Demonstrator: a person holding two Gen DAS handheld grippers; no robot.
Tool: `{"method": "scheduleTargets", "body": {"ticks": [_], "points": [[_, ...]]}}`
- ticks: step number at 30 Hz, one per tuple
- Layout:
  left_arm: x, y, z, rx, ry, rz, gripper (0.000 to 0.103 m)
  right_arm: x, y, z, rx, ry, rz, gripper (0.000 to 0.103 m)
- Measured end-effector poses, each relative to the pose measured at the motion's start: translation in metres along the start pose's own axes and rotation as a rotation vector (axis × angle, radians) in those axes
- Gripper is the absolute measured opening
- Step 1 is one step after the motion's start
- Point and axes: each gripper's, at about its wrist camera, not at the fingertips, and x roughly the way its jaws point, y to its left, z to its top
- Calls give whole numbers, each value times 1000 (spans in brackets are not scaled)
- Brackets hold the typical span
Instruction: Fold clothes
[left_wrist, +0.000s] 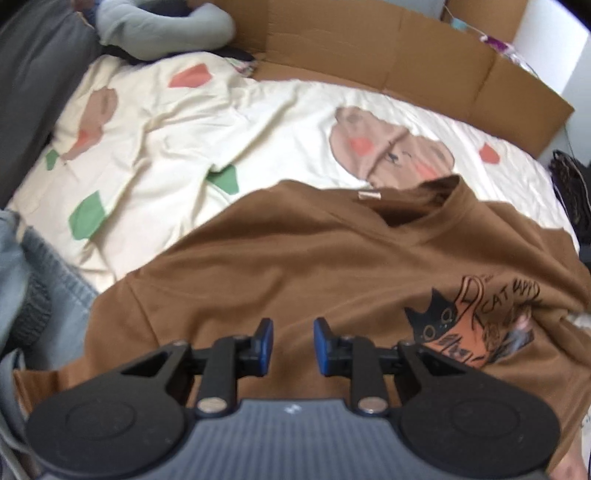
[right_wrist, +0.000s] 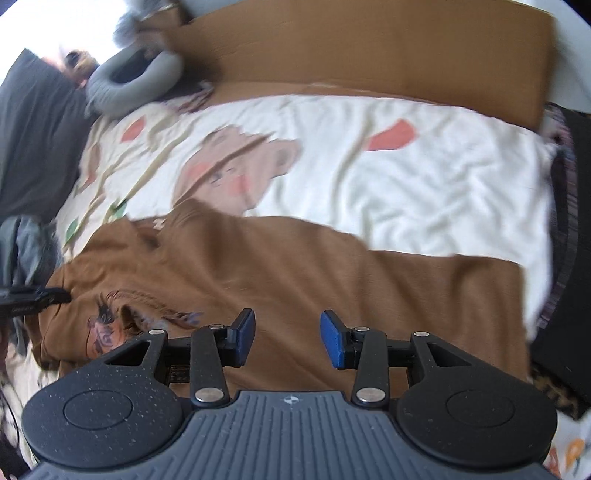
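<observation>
Blue-padded left gripper (left_wrist: 293, 345) and right gripper (right_wrist: 287, 338) both gape empty above the brown shirt (left_wrist: 295, 258).

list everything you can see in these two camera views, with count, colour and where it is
T-shirt: one, brown with a cat print, spread on the bedsheet under both grippers.
Bedsheet: one, cream with brown animal and red and green patches, covering the bed.
Cardboard: one flattened brown sheet, along the far edge of the bed.
Neck pillow: one, grey, far left corner.
Dark pillow: one, dark grey, left edge.
Jeans: one blue denim piece, near left.
Left gripper: black with blue pads, open, empty, above the shirt.
Right gripper: same, open, empty.
</observation>
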Motion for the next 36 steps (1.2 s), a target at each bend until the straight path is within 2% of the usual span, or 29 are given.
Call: {"method": "scheduleTargets", "body": {"ticks": [2, 4, 9, 13, 15, 17, 19, 21, 22, 23, 24, 26, 28, 31, 36], "points": [[4, -2, 0, 27, 2, -13, 25, 10, 13, 3, -45, 10, 19, 46], [9, -5, 0, 58, 5, -19, 25, 20, 25, 6, -87, 20, 39, 52], [22, -10, -1, 116, 19, -35, 25, 50, 56, 12, -190, 51, 64, 52], [29, -8, -2, 135, 36, -55, 17, 67, 74, 17, -242, 51, 51, 52], [29, -8, -2, 156, 41, -45, 20, 75, 82, 19, -272, 55, 42, 52], [29, -8, -1, 171, 46, -27, 36, 82, 87, 21, -291, 57, 37, 52], [29, -5, -2, 174, 50, -32, 38, 88, 92, 23, -303, 58, 27, 52], [31, -1, -4, 169, 54, -47, 35, 93, 95, 26, -309, 62, 24, 52], [33, 1, -5, 162, 57, -55, 29, 96, 97, 27, -315, 62, 24, 52], [36, 2, -7, 155, 60, -63, 12, 99, 98, 27, -323, 63, 23, 52], [38, 4, -8, 151, 64, -68, 4, 102, 100, 28, -331, 64, 23, 51], [38, 4, -10, 150, 56, -70, 1, 107, 101, 29, -342, 70, 23, 45], [34, 5, -10, 145, 38, -76, 0, 107, 101, 32, -342, 66, 19, 15], [22, 9, -7, 126, 7, -88, 0, 103, 100, 35, -339, 49, 17, 2], [-1, 15, -2, 97, -34, -121, 0, 89, 99, 40, -332, 18, 36, 1]]}}
